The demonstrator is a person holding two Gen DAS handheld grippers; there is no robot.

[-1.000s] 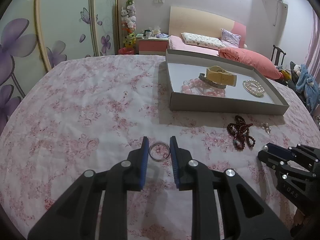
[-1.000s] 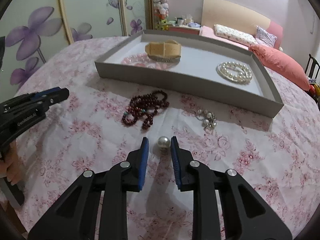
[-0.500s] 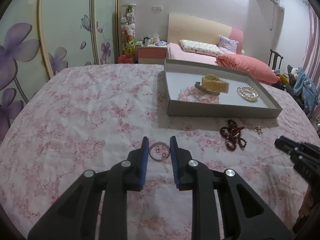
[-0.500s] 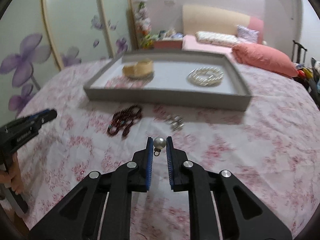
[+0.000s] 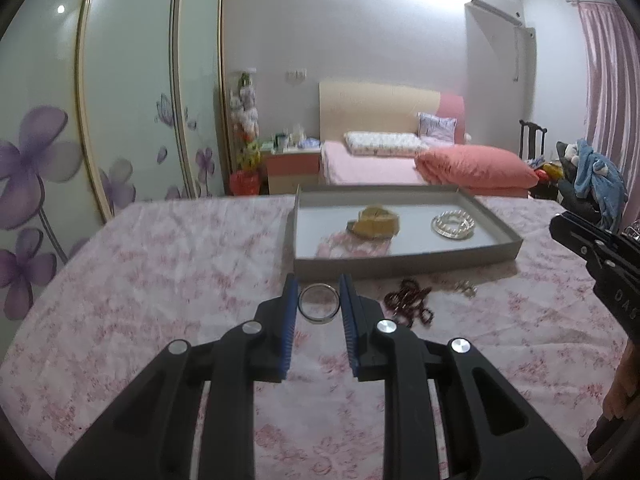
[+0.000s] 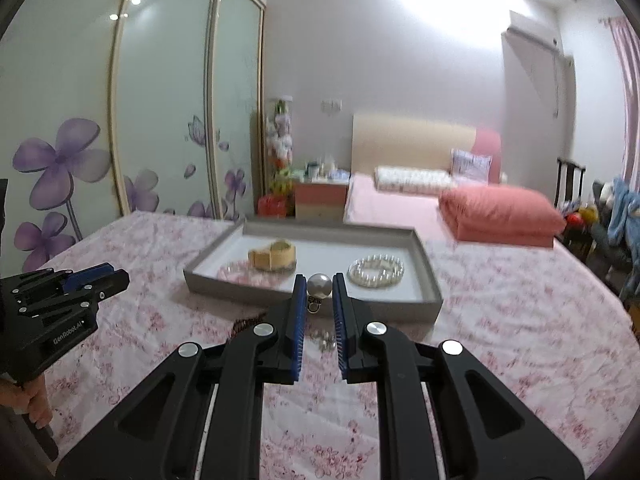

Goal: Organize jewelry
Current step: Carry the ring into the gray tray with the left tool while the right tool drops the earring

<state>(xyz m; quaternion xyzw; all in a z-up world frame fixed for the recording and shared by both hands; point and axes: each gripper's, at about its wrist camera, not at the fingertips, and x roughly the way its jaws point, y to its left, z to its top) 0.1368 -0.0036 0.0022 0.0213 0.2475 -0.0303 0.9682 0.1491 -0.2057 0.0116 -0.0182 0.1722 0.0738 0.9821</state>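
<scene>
Silver ring (image 5: 319,309) sits clamped between the blue pads of the left gripper (image 5: 319,300), raised above the floral tablecloth (image 5: 160,288). Right gripper (image 6: 319,286) is closed on a pearl pendant (image 6: 319,284), its jaws having just been closing around it. Grey tray (image 6: 430,280) beyond holds a pearl bracelet (image 6: 376,272). Dark red beads (image 5: 408,306) lie on the cloth before the tray.
</scene>
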